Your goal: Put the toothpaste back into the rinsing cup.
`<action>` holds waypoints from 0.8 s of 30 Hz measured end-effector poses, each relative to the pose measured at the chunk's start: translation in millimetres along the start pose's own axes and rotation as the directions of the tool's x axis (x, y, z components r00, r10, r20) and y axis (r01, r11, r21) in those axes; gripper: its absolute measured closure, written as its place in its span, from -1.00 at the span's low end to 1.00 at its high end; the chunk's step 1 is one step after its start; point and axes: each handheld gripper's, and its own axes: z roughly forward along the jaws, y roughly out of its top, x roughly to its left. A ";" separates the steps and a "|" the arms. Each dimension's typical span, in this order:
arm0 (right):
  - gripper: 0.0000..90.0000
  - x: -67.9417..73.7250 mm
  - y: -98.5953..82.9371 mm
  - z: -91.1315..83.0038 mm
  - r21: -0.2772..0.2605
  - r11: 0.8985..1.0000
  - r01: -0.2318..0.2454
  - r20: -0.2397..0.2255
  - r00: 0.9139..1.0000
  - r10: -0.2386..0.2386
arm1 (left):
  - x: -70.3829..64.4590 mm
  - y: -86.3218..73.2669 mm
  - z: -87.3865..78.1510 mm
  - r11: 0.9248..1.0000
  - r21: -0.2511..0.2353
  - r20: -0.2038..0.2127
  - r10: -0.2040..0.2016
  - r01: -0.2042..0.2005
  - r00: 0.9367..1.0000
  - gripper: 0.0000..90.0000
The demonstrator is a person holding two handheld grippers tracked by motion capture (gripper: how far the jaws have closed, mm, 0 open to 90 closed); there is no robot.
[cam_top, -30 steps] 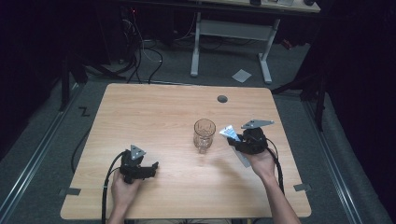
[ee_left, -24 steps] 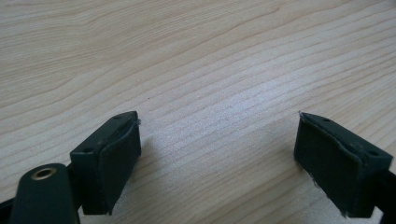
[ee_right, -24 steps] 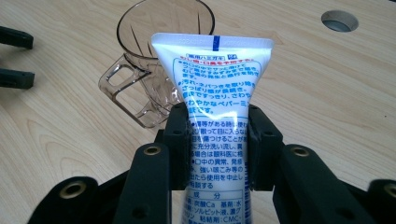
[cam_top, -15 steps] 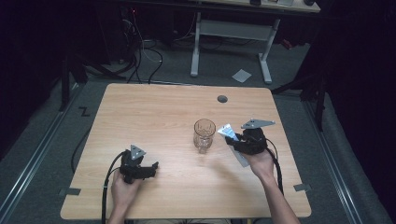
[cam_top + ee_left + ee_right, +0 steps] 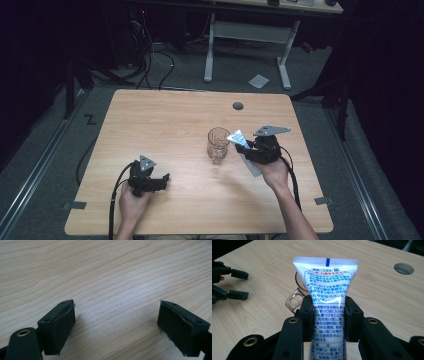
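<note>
Gripping a white toothpaste tube [image 5: 327, 302] between its two black jaws, the right gripper [image 5: 250, 148] hovers over the right half of a light wooden table [image 5: 165, 120], just beside a clear glass [image 5: 218, 145] that stands upright near the table's middle. Seen from the right gripper view, the jaws pinch the tube on both flat sides about midway along its length, with the crimped, sealed end pointing away from the hand and blue and red print facing the camera; part of the glass [image 5: 293, 300] shows just behind and to the left of the tube. From the high view, the tube [image 5: 237, 137] tilts up toward the rim of the glass, close to it, though whether the two touch cannot be told. Across the table, well apart from the glass, the left gripper [image 5: 162, 181] sits low near the front edge in the person's left hand [image 5: 131, 202], its jaws spread wide with nothing between them, and the left gripper view shows bare wood grain between the two pads [image 5: 62, 325]. A round cable hole [image 5: 238, 106] marks the table's far side.
</note>
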 end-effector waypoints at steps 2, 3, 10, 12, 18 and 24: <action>0.48 1.2 1.7 0.5 -0.006 1.000 0.001 -0.009 1.000 -0.001 | 0.0 0.0 0.0 1.000 0.000 0.000 0.000 0.000 1.000 -0.67; 0.47 1.7 2.5 0.7 -0.007 1.000 0.004 -0.007 1.000 -0.004 | 0.0 0.0 0.0 1.000 0.000 0.000 0.000 0.000 1.000 -0.67; 0.47 3.8 6.8 -0.6 -0.038 0.999 0.001 -0.016 1.000 -0.002 | 0.1 0.0 0.0 1.000 0.000 -0.001 0.001 -0.001 1.000 -0.67; 0.47 4.7 8.7 -0.2 -0.037 0.999 0.002 -0.019 1.000 -0.003 | 0.1 0.1 0.0 1.000 0.000 -0.001 0.001 -0.001 1.000 -0.67; 0.47 6.4 14.9 0.1 -0.052 0.999 0.009 -0.018 1.000 -0.010 | 0.0 0.1 0.0 1.000 0.000 0.000 0.000 0.000 1.000 -0.67; 0.47 8.8 19.8 2.9 -0.057 0.998 0.015 -0.022 1.000 -0.016 | 0.0 0.1 0.0 1.000 0.000 0.000 0.000 0.000 1.000 -0.67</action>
